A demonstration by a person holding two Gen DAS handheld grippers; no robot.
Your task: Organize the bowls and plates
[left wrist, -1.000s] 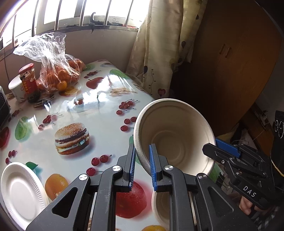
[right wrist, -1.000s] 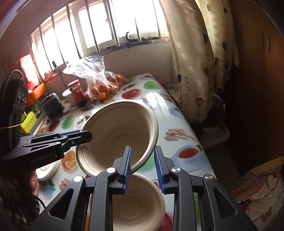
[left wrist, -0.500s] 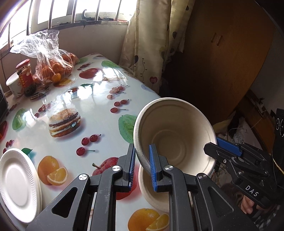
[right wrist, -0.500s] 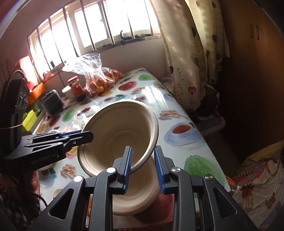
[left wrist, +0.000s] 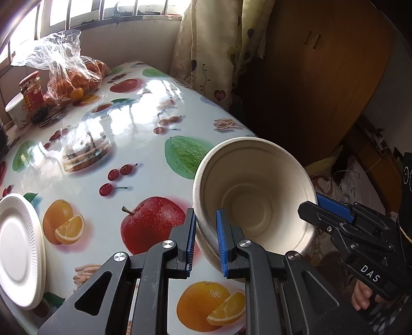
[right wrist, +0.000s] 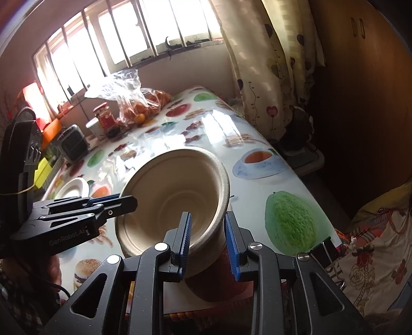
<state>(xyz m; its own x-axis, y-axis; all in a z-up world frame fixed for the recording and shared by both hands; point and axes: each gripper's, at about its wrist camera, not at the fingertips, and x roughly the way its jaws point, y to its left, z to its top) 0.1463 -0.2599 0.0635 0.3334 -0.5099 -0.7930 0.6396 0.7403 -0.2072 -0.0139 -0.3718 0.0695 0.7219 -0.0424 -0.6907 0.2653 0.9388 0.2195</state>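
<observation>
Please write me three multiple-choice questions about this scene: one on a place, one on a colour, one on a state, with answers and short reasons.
1. Where is the bag of oranges? A at the table's far end by the window; B on a chair; C on the floor.
2. What colour are the pads of the left gripper? A red; B blue; C green.
3. How is the bowl in that gripper? A upside down; B full of fruit; C tilted and empty.
Answers: A, it lies below the window bars; B, both pads show blue; C, its bare inside faces the camera.
</observation>
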